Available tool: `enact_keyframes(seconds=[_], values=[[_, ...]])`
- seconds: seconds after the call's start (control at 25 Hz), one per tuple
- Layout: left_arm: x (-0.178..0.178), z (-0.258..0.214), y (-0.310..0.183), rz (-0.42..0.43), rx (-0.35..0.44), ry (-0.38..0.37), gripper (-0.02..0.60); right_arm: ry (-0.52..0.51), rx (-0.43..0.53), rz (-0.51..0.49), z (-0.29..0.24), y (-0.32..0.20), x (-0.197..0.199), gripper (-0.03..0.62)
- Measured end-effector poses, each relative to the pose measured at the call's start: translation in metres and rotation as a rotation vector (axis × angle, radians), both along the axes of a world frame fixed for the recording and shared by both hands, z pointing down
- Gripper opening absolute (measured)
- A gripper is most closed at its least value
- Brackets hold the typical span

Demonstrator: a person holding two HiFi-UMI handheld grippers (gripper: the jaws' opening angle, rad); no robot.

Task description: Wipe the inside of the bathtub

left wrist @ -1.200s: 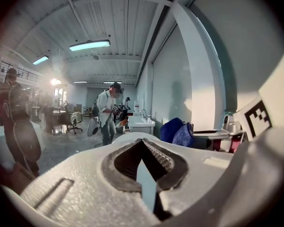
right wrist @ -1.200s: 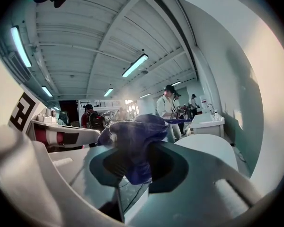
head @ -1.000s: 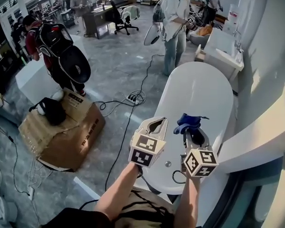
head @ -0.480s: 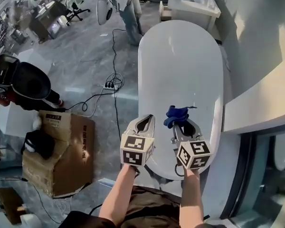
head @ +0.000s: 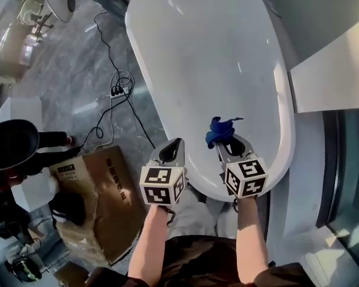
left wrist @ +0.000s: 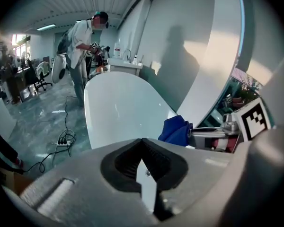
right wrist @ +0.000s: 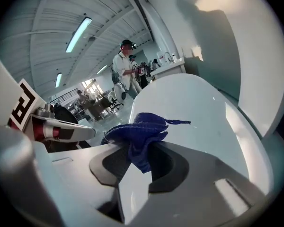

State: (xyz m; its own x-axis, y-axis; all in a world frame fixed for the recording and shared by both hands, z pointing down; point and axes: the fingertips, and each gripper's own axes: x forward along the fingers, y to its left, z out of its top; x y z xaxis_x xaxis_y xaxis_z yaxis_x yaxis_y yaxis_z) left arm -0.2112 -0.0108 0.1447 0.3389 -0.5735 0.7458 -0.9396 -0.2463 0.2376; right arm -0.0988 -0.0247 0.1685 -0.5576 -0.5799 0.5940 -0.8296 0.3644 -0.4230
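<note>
A white oval bathtub (head: 167,52) fills the upper middle of the head view, and it shows again as the bathtub (left wrist: 118,112) and the bathtub (right wrist: 194,103). My right gripper (head: 225,140) hangs over the tub's near end, shut on a bunched blue cloth (head: 219,130). In the right gripper view the blue cloth (right wrist: 139,131) sticks out from between the jaws. My left gripper (head: 173,146) hovers over the tub's near left rim, shut and holding nothing. The left gripper view shows the blue cloth (left wrist: 176,130) to its right.
A cardboard box (head: 102,202) stands on the grey floor left of the tub. A power strip with cables (head: 116,88) lies by the tub's left side. A white ledge (head: 335,70) runs along the right. A person (left wrist: 83,46) stands beyond the tub's far end.
The head view has tilted steeply down, so the tub now fills the top. Both grippers stay side by side over the near end, the right one still holding the cloth.
</note>
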Motion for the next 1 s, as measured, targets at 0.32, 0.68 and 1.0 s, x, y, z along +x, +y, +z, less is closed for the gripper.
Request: enact_keyframes(seconds=[0.32,0.68,1.0], values=[[0.031,0.101,-0.027,0.166,-0.108,0.01,0.005,0.023,-0.102,0.068,0.124,0.006,0.022,0.1],[0.047,0.202,-0.036,0.259,-0.199,0.008,0.005,0.059,-0.174,0.059,0.227,0.015,0.031,0.1],[0.062,0.27,-0.059,0.301,-0.227,0.054,0.005,0.078,-0.197,0.03,0.3,0.006,0.021,0.1]])
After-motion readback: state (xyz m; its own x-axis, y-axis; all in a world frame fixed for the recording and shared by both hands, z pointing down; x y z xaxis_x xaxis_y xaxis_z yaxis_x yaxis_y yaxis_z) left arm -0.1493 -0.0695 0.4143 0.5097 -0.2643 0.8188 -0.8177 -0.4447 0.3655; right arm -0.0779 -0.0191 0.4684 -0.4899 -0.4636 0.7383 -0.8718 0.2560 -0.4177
